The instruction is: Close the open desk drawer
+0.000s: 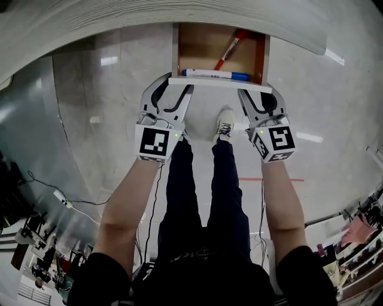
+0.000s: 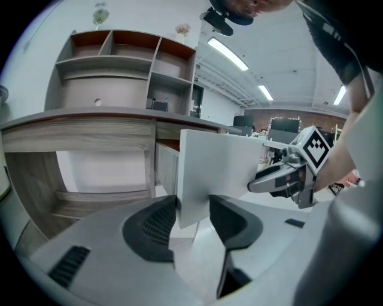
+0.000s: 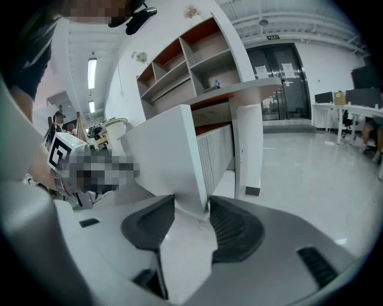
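The desk drawer stands pulled out from under the desk top, with a blue marker and a red pen inside. Its white front panel faces me. My left gripper straddles the panel's lower left corner. In the left gripper view the panel sits between the pads of the left gripper, and both pads touch it. My right gripper holds the lower right corner the same way. In the right gripper view the panel is pinched in the right gripper.
The person's legs and a white shoe stand on the floor right below the drawer. A shelf unit rises on the desk. The desk's side leg stands beside the drawer. Cables trail across the floor at the left.
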Demonstrator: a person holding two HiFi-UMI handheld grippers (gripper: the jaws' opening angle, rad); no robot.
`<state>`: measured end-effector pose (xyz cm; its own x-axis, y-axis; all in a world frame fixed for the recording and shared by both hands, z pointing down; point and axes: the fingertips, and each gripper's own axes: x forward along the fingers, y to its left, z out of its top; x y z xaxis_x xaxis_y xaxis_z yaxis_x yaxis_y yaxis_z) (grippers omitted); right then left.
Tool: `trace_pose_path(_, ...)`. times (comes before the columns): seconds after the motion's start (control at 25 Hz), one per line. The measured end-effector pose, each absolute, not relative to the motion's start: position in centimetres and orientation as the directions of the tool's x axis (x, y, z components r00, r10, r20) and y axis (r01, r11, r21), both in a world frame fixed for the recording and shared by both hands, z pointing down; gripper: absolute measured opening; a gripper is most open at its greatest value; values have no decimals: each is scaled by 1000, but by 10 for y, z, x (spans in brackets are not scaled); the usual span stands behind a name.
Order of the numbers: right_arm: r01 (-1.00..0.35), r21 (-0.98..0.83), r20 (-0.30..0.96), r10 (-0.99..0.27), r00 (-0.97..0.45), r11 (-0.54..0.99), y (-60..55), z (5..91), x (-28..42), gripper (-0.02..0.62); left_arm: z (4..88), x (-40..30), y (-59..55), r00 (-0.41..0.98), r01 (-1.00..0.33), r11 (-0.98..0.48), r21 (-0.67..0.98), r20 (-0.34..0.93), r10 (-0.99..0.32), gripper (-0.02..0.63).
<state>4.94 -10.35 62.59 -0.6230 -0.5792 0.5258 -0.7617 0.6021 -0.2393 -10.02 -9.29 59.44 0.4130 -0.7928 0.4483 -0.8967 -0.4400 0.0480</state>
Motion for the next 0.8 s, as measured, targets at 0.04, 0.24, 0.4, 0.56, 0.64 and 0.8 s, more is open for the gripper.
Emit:
trace_pose_path(0.04,-765,-235,526,-583,-619,600,-109,624,47,198,593,-103,-99,406,-900,-433,45,445,-798,187)
trace_pose_path(0.24,-782,-227,513,-612,-602,580,-132,618,41,198,590,-110,-119,377,-913,-407,36,457,-806,183)
trace_pose_path(0.4,-798,-221,495,-641,-587,560,-136,616,41,198,588,-110,-123,372,-914,-406,20,443,-815,182)
trace_pose_path(0.56,-811,-215,494,-656,-571,544,-149,617,41,198,590,-110,-136,365,-916,-401,14,444,-818,181)
trace_pose_path(0.64,-816,-213,498,-659,-564,537,-160,619,42,198,592,-109,-146,356,-920,-393,14,452,-818,181)
trace_pose_path(0.8,-832,-216,513,-666,-541,510,-176,625,42,198,598,-109,-162,343,-924,-383,14,475,-810,179)
